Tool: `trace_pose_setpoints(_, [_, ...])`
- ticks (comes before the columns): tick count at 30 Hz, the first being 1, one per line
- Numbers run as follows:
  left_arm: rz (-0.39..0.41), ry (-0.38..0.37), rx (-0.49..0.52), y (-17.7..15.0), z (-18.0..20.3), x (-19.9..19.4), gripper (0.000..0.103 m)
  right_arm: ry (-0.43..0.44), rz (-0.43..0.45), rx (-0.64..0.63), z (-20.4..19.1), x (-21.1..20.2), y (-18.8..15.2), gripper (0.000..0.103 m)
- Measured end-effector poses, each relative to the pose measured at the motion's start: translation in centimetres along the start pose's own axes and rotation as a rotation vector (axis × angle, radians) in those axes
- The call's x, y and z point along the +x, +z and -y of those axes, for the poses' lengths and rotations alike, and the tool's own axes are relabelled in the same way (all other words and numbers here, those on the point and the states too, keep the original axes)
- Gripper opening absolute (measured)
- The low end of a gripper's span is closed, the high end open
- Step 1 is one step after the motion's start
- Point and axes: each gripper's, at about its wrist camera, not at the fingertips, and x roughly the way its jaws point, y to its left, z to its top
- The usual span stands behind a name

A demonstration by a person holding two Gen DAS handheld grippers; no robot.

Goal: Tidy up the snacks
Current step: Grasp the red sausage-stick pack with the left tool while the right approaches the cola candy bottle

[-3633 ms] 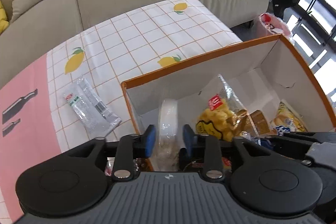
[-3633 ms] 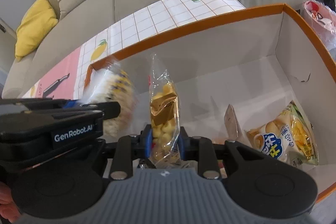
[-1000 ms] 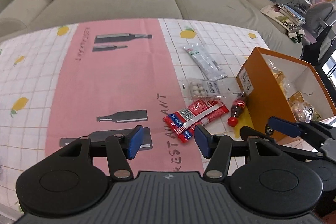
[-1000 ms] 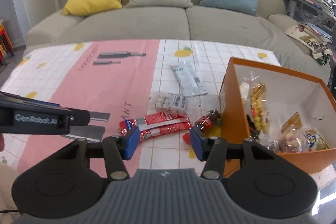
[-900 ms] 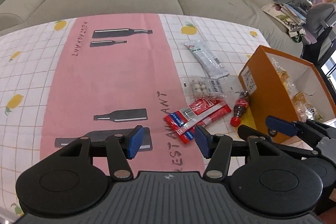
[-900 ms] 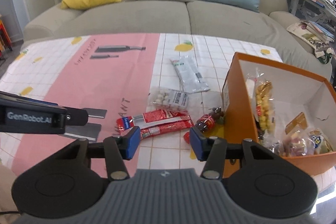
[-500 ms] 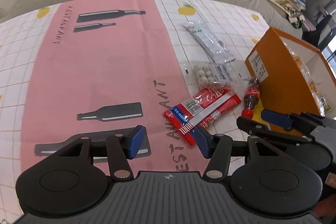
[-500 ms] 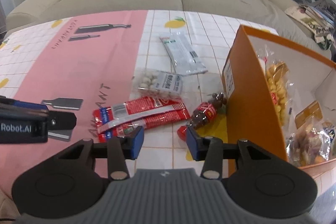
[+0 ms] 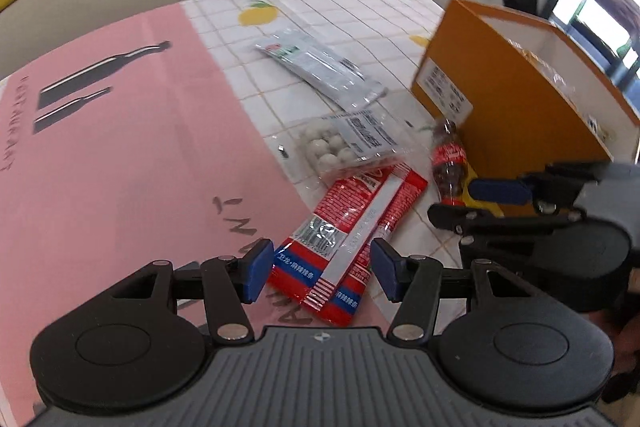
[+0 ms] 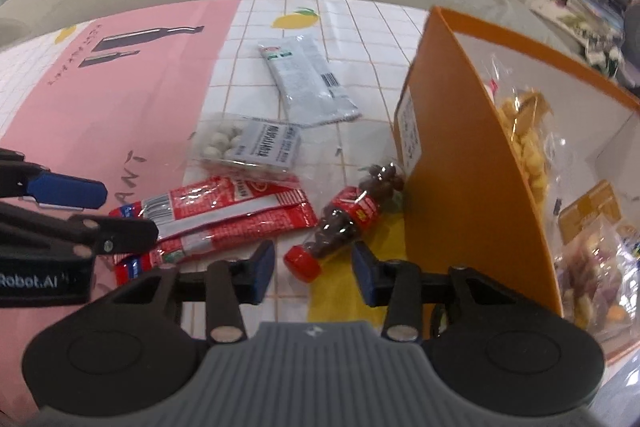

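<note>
Living-room table, mid-sort: two hand-held grippers drop in on the last loose snacks beside the orange box (image 10: 460, 163), which already holds several bags incl. a yellow puffed-snack pack (image 10: 524, 131). The left gripper (image 9: 318, 269) hangs w/ fingers spread wide either side of the near end of the red snack packets (image 9: 352, 231), pads not touching the wrapper. The right gripper (image 10: 314, 269) lines up on the small cola-bottle candy (image 10: 340, 223), which lies on its side w/ its far end close against the box wall and its red cap toward the camera; its jaws are closing, the cap just ahead of the pads, nothing pinched yet. Still out on the tablecloth (image 9: 132, 163): a clear pack of white balls (image 10: 248, 143), resting partly over the red packets, and a silver-grey sachet (image 10: 306, 83) further back. Step in hand, by the look of it: double pick-up approach. Next move probably calls for each gripper to go lower and fwd so the pads bracket wrapper and bottle, then squeeze; the flat packets may need a near-table pinch at the edge, and the overlapping ball pack could drag along w/ them.
</note>
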Motion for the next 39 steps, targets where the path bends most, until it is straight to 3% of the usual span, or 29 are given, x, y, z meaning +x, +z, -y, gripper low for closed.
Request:
trace_pose_setpoints(5, [-0.015, -0.002, 0.144, -0.2, 1.4, 1.3, 0.075, 0.029, -0.006, 0.019, 0.2, 0.5, 0.2, 0.040])
trace_pose_setpoints(8, [-0.009, 0.012, 0.217, -0.3, 2.2, 1.9, 0.077, 0.043, -0.003, 0.006, 0.2, 0.8, 0.2, 0.029])
trace_pose_setpoints(10, [-0.015, 0.010, 0.226, -0.2, 2.2, 2.3, 0.077, 0.068, -0.014, 0.013, 0.4, 1.1, 0.2, 0.020])
trace_pose_setpoints(14, [-0.017, 0.022, 0.184, -0.2, 1.9, 2.5, 0.067, 0.108, -0.017, 0.012, 0.5, 1.4, 0.2, 0.016])
trace_pose_setpoints(21, [-0.064, 0.156, 0.022, -0.7, 1.7, 1.6, 0.062, 0.154, -0.019, -0.019, -0.9, 1.5, 0.8, 0.011])
trace_pose_setpoints(27, [-0.143, 0.257, -0.264, -1.3, -0.3, 0.1, 0.061, 0.163, -0.036, -0.056, -1.3, 0.8, -0.1, 0.011])
trace_pose_setpoints(32, [-0.153, 0.304, -0.439, -2.7, -0.6, -1.0, 0.061, 0.200, -0.045, -0.119, -1.3, -0.4, -2.0, 0.010])
trace_pose_setpoints(39, [-0.161, 0.261, -0.460, -3.7, 0.7, -1.4, 0.067, 0.236, -0.062, -0.247, -1.4, -1.8, -4.0, 0.010])
